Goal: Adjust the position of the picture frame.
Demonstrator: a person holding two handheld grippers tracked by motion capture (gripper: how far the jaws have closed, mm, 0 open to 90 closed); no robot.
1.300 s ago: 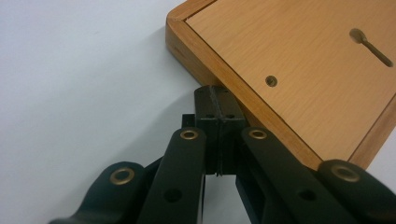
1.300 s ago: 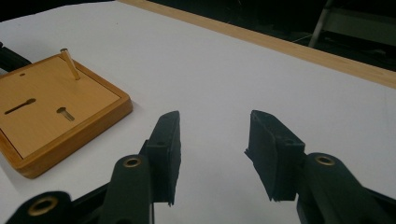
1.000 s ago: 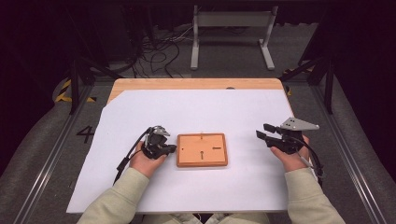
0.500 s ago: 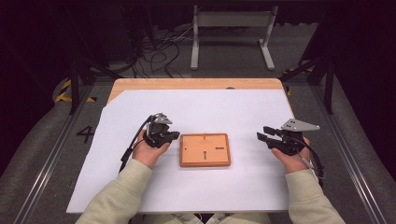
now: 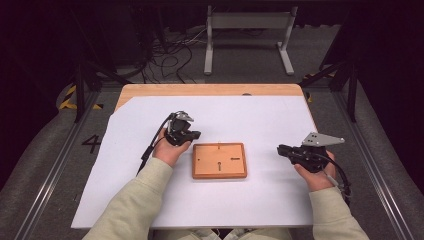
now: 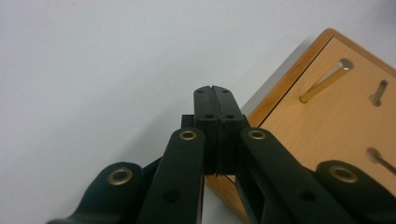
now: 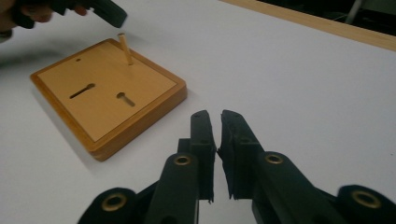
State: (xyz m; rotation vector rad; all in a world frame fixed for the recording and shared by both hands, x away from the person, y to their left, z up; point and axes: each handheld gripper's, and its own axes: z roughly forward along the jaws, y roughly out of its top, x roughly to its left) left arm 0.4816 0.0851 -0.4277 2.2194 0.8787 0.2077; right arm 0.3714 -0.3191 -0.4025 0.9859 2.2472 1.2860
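The left hand-held gripper (image 6: 215, 100) has its jaws pressed fully together with nothing between them, as the left gripper view shows. Just beyond and to the right of those closed tips lies a corner of a wooden peg board (image 6: 327, 116), its darker raised rim edging a paler inset face. That close view shows a thin wooden dowel (image 6: 327, 79) leaning from the board and two keyhole-shaped slots near it, details that the high view reduces to small dark marks. In the high view the left hand-held gripper (image 5: 192, 134) sits just beside the board's (image 5: 219, 160) near-left corner, held by the left hand (image 5: 170, 150), with its cable trailing back along the cream sleeve.

The right hand-held gripper (image 7: 214, 119) holds its jaws narrow, a slim gap between them and nothing gripped. Ahead of it and off to the left in its own view, well apart from the tips, the peg board (image 7: 109, 95) rests flat on the white sheet (image 7: 280, 70) that covers the bench. From this low angle the dowel (image 7: 124, 48) stands clearly upright near the board's far edge, which the overhead picture cannot show. The other gripper hovers near that dowel at the upper left, partly cut off by the frame.

The high view alone shows the right hand-held gripper (image 5: 285, 149) carrying its grey three-cornered plate, and the bench's (image 5: 210, 90) wooden far edge beyond the sheet.
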